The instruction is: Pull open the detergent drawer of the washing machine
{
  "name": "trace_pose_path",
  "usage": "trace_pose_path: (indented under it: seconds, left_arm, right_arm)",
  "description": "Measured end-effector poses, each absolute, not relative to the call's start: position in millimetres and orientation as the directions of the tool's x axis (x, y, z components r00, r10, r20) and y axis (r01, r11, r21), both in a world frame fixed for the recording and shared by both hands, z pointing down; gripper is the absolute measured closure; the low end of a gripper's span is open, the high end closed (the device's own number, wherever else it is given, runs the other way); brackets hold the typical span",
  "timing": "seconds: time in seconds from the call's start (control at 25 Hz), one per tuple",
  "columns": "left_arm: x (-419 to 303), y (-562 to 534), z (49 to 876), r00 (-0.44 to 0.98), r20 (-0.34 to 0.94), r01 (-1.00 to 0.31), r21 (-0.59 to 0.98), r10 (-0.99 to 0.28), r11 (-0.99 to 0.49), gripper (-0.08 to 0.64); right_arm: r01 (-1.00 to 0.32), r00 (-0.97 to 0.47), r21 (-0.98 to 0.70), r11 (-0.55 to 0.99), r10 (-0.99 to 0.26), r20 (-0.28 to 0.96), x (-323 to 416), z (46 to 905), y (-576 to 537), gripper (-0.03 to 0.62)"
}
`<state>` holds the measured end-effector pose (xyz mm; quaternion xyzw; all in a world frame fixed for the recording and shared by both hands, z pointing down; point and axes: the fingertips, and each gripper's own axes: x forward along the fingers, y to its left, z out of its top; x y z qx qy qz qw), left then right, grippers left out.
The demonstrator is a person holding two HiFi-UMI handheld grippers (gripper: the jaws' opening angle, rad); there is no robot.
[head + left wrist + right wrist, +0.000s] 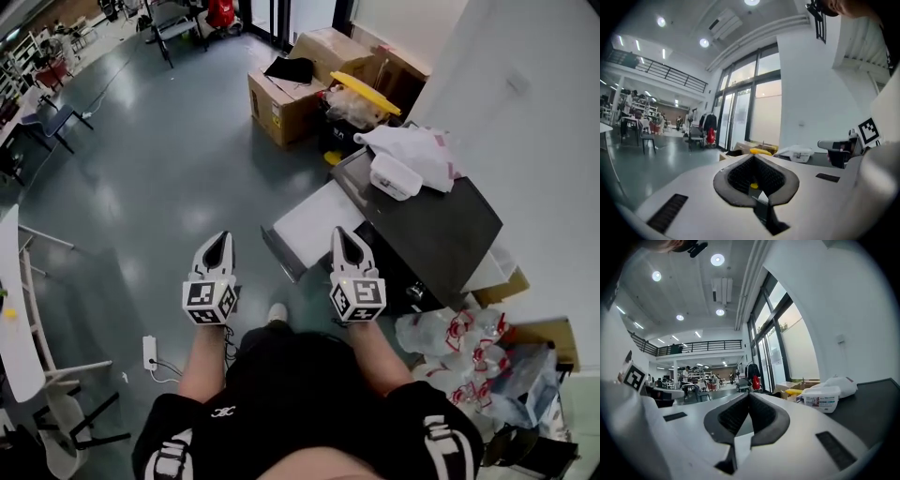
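Note:
The washing machine [441, 230] stands at the right, its dark top showing in the head view. A white drawer-like panel [314, 223] with a dark front edge sticks out from its front toward the left. My left gripper [219, 239] hangs over the bare floor to the left of that panel, jaws shut on nothing, and looks level across the hall [752, 157]. My right gripper [345, 234] is just above the panel's near corner, beside the machine. Its jaws meet at the tip with nothing between them [749, 394].
A white lidded tub [394, 175] and a white bag [417, 145] lie on the machine's top. Cardboard boxes [286, 103] stand behind it, plastic bags [459, 337] at its near side. A white table [14, 309] and a power strip [149, 352] are at the left.

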<state>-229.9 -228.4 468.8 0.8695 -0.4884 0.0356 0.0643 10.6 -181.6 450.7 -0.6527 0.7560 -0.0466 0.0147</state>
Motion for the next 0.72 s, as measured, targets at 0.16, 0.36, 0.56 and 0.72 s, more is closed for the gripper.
trace_pose_path:
  seconds: [0.16,0.36,0.56,0.72]
  left_arm:
    - [-215.2,-206.4,436.8,0.504,0.07,-0.863,0.005,-0.861,-0.505,0.56]
    - [-197.7,-184.3,439.7,0.526,0.095,-0.848,-0.01,-0.845,-0.529,0.56]
    - [-179.2,-171.5,430.6,0.539,0.069,-0.841,-0.007,-0.839,-0.541,0.56]
    - [-170.3,-162.1,426.3,0.535,0.054,-0.844,-0.007,-0.843,-0.536,0.559]
  right_arm:
    - [-0.984,-0.146,-0.104,0.144,-0.989,0.007,15.6,442.7,-173.5,0.591]
    - [-0.984,-0.138,-0.108,0.139,-0.99,-0.017,22.8,436.0,-157.7,0.591]
    - [-0.986,-0.119,-0.116,0.124,-0.992,-0.044,37.3,429.2,-146.1,0.591]
    - [-0.987,-0.115,-0.11,0.119,-0.992,-0.046,45.8,425.9,-133.3,0.591]
